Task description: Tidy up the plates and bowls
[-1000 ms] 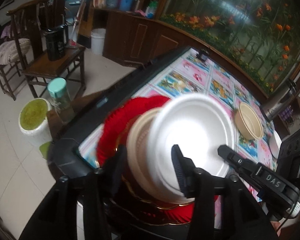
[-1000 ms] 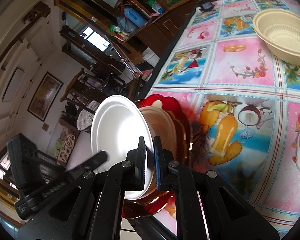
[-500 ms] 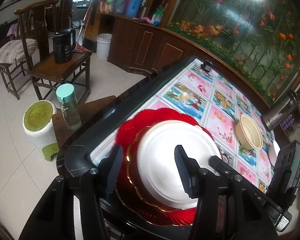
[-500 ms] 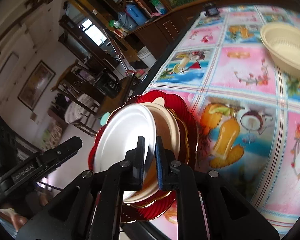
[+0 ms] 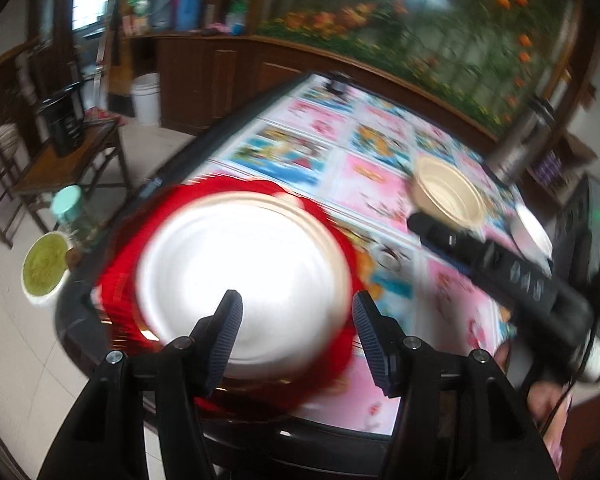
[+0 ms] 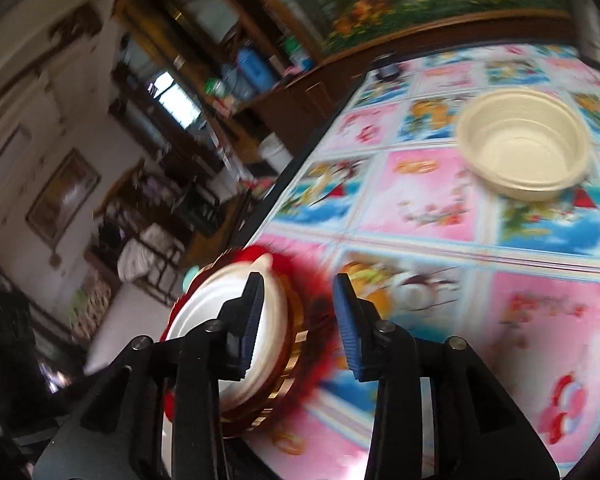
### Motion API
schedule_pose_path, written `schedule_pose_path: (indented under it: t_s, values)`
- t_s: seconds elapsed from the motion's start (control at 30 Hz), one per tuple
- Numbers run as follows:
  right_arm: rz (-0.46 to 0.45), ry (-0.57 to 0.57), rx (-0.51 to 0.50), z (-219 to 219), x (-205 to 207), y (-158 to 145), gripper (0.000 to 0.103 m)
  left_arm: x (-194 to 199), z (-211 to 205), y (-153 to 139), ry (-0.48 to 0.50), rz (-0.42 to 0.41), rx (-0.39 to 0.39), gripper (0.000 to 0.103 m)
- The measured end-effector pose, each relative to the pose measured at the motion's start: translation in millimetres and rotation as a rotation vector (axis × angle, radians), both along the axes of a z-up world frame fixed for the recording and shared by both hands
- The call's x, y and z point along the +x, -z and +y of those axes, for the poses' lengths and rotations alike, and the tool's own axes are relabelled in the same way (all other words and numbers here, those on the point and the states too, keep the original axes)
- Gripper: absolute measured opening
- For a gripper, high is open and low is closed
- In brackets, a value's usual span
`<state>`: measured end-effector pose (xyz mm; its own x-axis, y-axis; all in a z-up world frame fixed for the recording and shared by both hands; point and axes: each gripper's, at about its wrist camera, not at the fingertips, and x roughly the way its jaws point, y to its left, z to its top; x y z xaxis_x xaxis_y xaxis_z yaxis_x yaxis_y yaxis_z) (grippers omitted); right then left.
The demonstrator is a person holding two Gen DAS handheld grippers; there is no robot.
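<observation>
One white plate [image 5: 240,276] tops the red plate [image 5: 120,264] stack at frame centre; both grippers' jaws, just opening, stand apart, gripping nothing; cream bowl [image 6: 524,148] sits empty upper right.

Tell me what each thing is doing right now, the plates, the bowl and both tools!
White plate: lying flat on top of the stack, let go.
Red plate: at the bottom of the stack, by the table's edge.
Cream bowl: upright, empty, alone on the tablecloth.
Left tool: open, holding nothing, jaws just been widening.
Right tool: open, holding nothing, jaws just been opening.
</observation>
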<state>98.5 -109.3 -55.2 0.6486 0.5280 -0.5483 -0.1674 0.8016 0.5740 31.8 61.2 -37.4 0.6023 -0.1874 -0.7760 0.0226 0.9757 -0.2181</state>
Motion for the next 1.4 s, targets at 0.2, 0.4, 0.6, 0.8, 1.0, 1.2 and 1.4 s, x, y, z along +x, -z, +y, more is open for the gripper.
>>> schedule_pose_path:
  t_s: [0.2, 0.4, 0.6, 0.8, 1.0, 1.2, 1.4]
  values:
    - [0.006, 0.13, 0.031, -66, -7, 7, 0.036, 2, -48, 8, 0.106, 0.031, 0.062, 0.058]
    - [0.024, 0.222, 0.065, -120, -17, 20, 0.036, 11, -93, 21, 0.182, 0.082, 0.11, 0.058]
    - [0.046, 0.292, 0.125, -159, -24, 27, 0.036, 34, -121, 30, 0.191, 0.141, 0.098, 0.058]
    - [0.093, 0.327, 0.167, -196, -8, 23, 0.036, 71, -135, 32, 0.14, 0.169, 0.062, 0.058]
    - [0.115, 0.335, 0.15, -221, 36, 5, 0.037, 114, -139, 26, 0.048, 0.181, 0.028, 0.058]
    - [0.166, 0.413, 0.162, -235, 75, 14, 0.036, 150, -132, 18, -0.058, 0.191, -0.021, 0.06]
    - [0.186, 0.326, 0.273, -239, 76, 34, 0.037, 173, -122, 24, -0.164, 0.205, -0.087, 0.064]
